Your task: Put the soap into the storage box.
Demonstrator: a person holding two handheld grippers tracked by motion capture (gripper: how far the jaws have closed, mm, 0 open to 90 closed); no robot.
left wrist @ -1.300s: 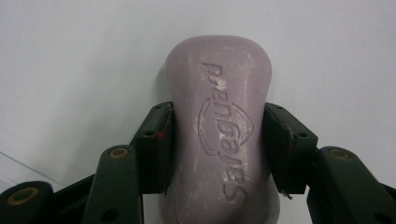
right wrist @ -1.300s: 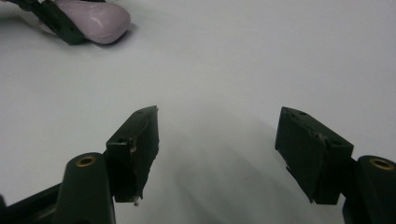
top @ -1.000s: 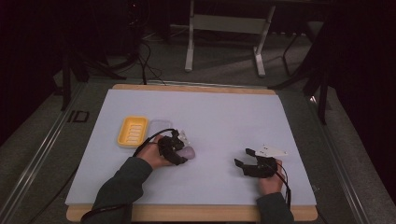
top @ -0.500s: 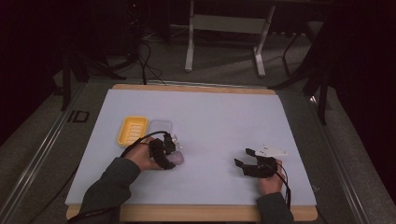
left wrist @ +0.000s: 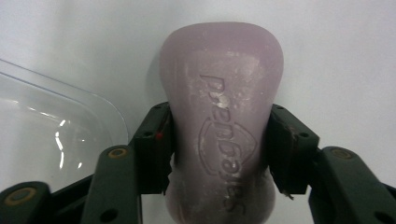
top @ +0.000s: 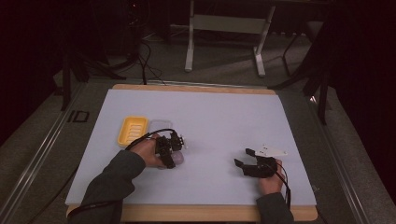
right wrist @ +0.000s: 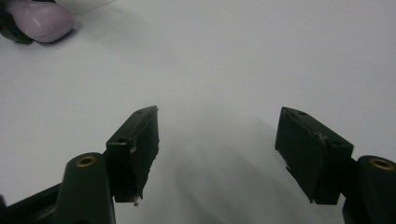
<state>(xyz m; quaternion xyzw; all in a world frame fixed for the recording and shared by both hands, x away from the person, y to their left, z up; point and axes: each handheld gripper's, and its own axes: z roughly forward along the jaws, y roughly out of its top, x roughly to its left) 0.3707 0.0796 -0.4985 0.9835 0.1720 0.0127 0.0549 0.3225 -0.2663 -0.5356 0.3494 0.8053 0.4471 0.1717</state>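
A pale purple soap bar [left wrist: 223, 126] with embossed lettering lies between my left gripper's [left wrist: 219, 149] jaws, whose pads press on its narrow waist. Those jaws have just been closing on it. In the high view the left gripper [top: 173, 154] holds the soap [top: 178, 159] low over the white mat, left of the middle. My right gripper [top: 243, 157] rests at the front right with its jaws wide apart and nothing between them [right wrist: 217, 154]. The soap [right wrist: 39, 21] also shows far off at the top left of the right gripper view.
A yellow soap dish [top: 133, 129] sits on the white mat [top: 219, 116] just behind and left of my left hand. A clear plastic lid [left wrist: 51, 135] lies beside the soap. The mat covers a wooden board; a dark floor with cables and stands surrounds it.
My left hand has shifted slightly to the left and toward the front with the soap in its gripper. The right hand has stayed where it was.
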